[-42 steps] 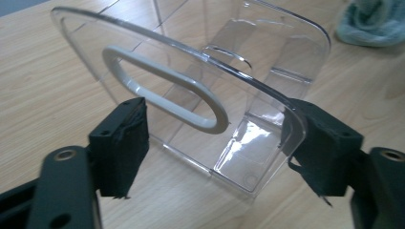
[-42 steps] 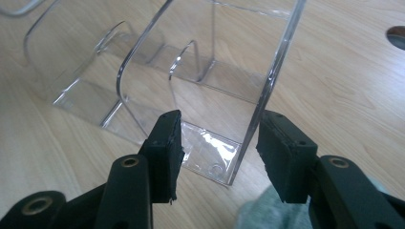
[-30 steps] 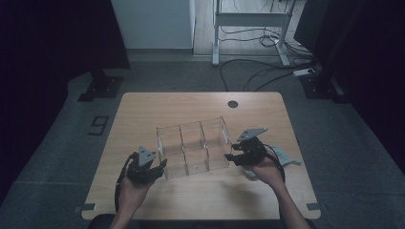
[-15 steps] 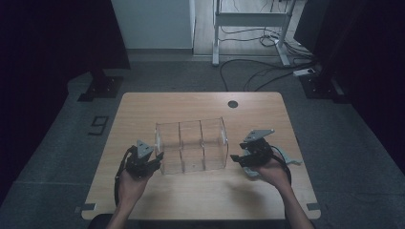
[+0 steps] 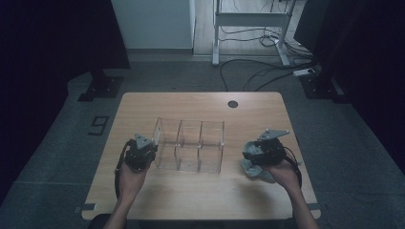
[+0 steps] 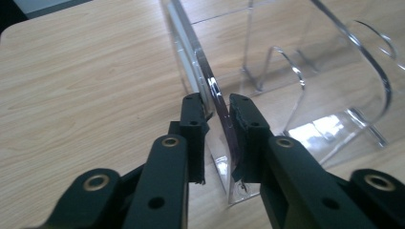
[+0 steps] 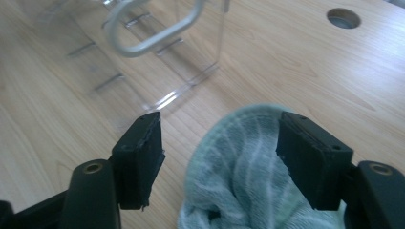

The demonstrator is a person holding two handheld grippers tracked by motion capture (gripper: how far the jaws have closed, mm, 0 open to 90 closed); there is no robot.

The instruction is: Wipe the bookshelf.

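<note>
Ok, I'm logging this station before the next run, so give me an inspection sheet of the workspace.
Surface: wooden table, with a round cable hole near its far edge.
Job's things: clear acrylic organizer with three compartments, upright mid-table; pale green cloth on the table at the right.
Clutter: nothing seen.
Grippers: left gripper has just been closing and is clamped on the organizer's end wall; right gripper has just been opening, its jaws standing apart on either side of the cloth.
Cables: one trails from each gripper; more lie on the floor beyond the table.
Surroundings: dim room, grey floor, metal stand behind.
</note>
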